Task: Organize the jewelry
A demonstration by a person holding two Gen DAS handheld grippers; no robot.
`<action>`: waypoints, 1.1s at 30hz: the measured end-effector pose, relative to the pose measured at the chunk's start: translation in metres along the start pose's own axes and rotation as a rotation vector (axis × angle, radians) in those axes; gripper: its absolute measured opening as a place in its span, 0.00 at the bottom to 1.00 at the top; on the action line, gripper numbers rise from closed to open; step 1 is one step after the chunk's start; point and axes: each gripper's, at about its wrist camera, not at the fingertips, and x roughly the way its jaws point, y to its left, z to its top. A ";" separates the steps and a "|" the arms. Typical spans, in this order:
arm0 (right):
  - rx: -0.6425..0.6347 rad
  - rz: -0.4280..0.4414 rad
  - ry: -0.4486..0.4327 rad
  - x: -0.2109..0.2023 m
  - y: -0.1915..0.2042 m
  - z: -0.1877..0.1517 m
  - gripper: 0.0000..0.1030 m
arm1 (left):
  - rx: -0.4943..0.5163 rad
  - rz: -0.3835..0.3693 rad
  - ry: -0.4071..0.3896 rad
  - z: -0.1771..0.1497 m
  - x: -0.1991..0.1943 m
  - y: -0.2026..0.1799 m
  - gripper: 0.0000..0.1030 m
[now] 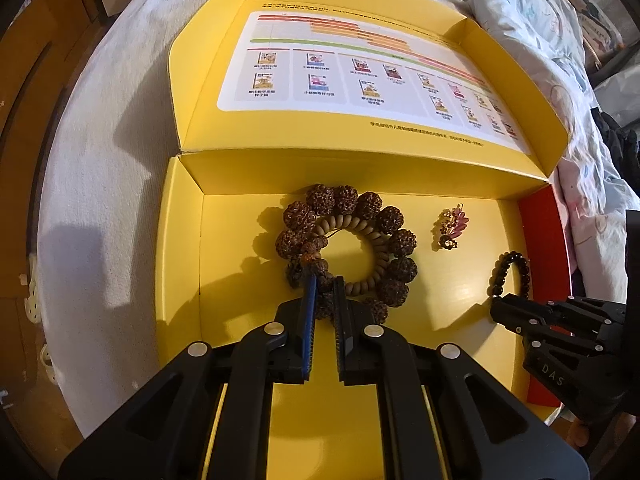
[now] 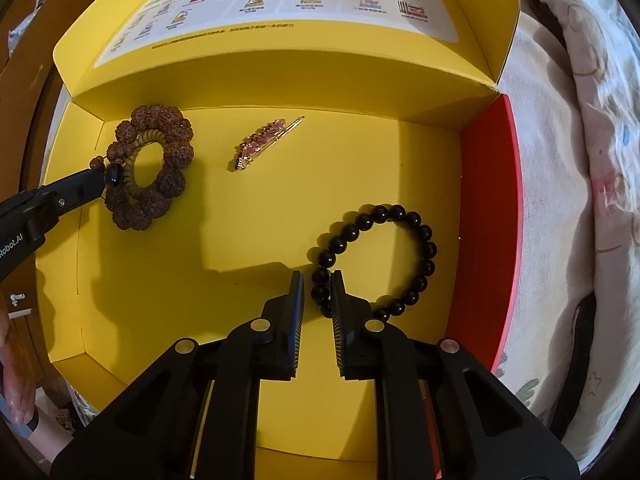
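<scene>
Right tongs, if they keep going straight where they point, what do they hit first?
The black bead bracelet: the right tongs are already shut on its beads. Just beneath looks like the yellow box floor, though depth is unclear.

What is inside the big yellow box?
Inside the yellow box lie a bumpy brown bead bracelet with a tan bead ring nested inside it, a pink and gold hair clip, and a black bead bracelet. Each gripper's fingers hide a few beads.

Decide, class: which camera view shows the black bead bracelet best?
The right wrist view: the black bead bracelet shows as a nearly whole loop. The left wrist view catches only part of it, small at the edge.
</scene>
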 end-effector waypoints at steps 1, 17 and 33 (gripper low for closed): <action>0.003 0.003 -0.003 0.001 0.002 -0.001 0.14 | -0.002 -0.001 -0.001 0.000 -0.001 0.000 0.08; 0.008 0.017 -0.007 -0.009 -0.015 -0.003 0.14 | -0.032 0.052 -0.037 0.002 -0.001 0.016 0.09; -0.019 -0.029 0.000 -0.002 -0.006 -0.001 0.15 | 0.003 0.117 -0.022 0.005 0.019 0.015 0.46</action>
